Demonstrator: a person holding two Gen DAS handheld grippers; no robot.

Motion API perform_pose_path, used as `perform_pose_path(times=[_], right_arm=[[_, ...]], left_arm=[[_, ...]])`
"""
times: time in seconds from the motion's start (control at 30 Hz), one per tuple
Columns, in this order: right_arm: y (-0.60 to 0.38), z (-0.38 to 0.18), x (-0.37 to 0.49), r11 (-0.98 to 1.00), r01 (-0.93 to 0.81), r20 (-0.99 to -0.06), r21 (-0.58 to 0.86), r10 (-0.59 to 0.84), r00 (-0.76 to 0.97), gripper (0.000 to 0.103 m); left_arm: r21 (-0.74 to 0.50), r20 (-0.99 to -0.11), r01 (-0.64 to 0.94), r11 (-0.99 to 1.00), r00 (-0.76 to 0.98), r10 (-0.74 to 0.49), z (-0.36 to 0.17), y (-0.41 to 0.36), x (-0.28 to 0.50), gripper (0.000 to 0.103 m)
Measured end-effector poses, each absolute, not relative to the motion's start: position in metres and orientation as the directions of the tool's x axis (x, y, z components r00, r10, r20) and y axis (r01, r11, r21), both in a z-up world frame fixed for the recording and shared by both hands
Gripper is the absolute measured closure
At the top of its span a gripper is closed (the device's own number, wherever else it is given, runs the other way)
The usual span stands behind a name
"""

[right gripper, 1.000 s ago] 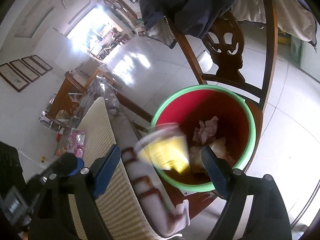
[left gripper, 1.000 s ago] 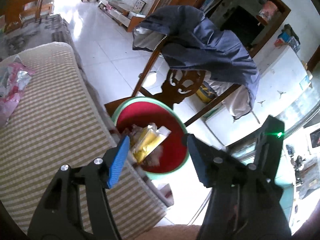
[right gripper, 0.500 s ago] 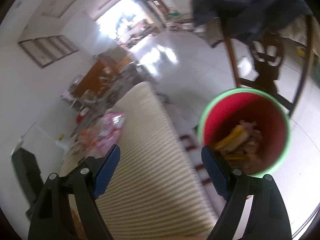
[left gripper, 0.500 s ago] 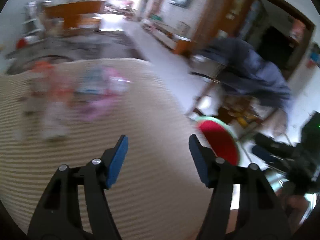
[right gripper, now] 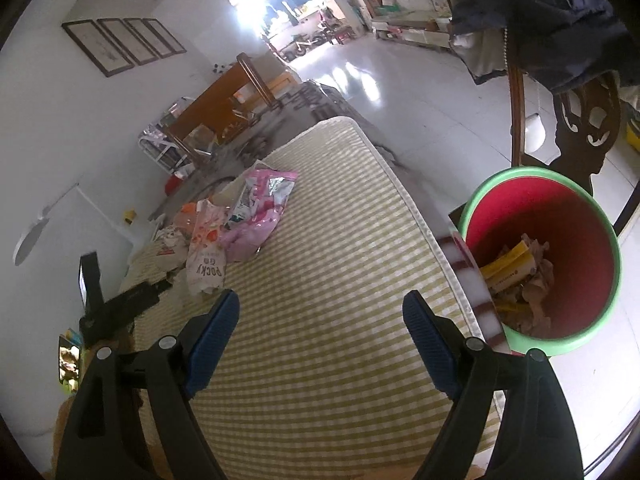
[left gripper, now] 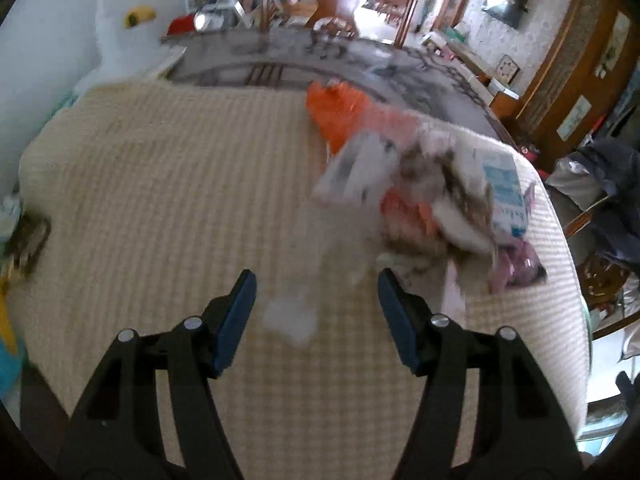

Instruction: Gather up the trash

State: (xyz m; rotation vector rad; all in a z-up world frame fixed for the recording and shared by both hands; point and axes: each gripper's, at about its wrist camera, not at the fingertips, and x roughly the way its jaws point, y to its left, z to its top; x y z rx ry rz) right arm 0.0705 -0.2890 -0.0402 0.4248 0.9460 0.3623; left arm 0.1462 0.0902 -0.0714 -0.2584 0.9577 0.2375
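woven checked cloth (right gripper: 328, 280), glossy foil wrappers (right gripper: 260, 208), smooth plastic bin (right gripper: 600, 320), perhaps crumpled paper (right gripper: 536, 280) inside.

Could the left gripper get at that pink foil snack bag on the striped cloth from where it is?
Probably yes: the left gripper is open and empty, and the pink foil snack bag lies uncovered atop the pile.

Counted by kind.
One bin (right gripper: 540, 256), holding one yellow packet (right gripper: 506, 270) among crumpled papers too jumbled to count. One pile of wrappers (right gripper: 236, 220) on one striped cloth (right gripper: 328, 288), at least four, exact number unclear. Two grippers: left (left gripper: 316, 304), right (right gripper: 320, 328). Four frames (right gripper: 124, 44). One chair (right gripper: 576, 120).
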Motion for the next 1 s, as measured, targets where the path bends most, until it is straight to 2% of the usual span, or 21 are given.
perform_pose_path(times=[0.1,0.23,0.27,0.37,0.67,0.9,1.0], right_arm=[[-0.285,-0.043,0.075,0.872,-0.116,-0.72,0.476,0.462,0.518,0.022],[-0.278,-0.047,0.076,0.883,-0.116,-0.74,0.455,0.447,0.502,0.022],[-0.277,-0.048,0.077,0.885,-0.114,-0.744,0.452,0.444,0.499,0.022],[-0.276,-0.049,0.077,0.886,-0.116,-0.747,0.45,0.444,0.494,0.022],[-0.277,-0.052,0.079,0.879,-0.11,-0.755,0.464,0.457,0.47,0.022],[-0.273,-0.055,0.08,0.892,-0.108,-0.776,0.44,0.438,0.454,0.022],[-0.267,-0.057,0.082,0.901,-0.112,-0.794,0.418,0.423,0.436,0.022]], left_arm=[[-0.105,-0.818,-0.284,0.953,0.57,0.08,-0.077,0.09,0.161,0.043],[-0.116,-0.856,-0.274,0.955,0.515,0.044,-0.102,0.094,0.173,0.043],[-0.116,-0.864,-0.27,0.956,0.503,0.037,-0.105,0.095,0.174,0.047],[-0.109,-0.861,-0.278,0.954,0.506,0.049,-0.105,0.093,0.166,0.047],[-0.272,-0.861,-0.349,0.897,0.504,-0.065,-0.094,0.087,0.112,0.049],[-0.435,-0.802,-0.372,0.82,0.574,-0.165,-0.087,0.07,0.026,0.049],[-0.451,-0.804,-0.375,0.81,0.565,-0.185,-0.091,0.065,0.013,0.049]])
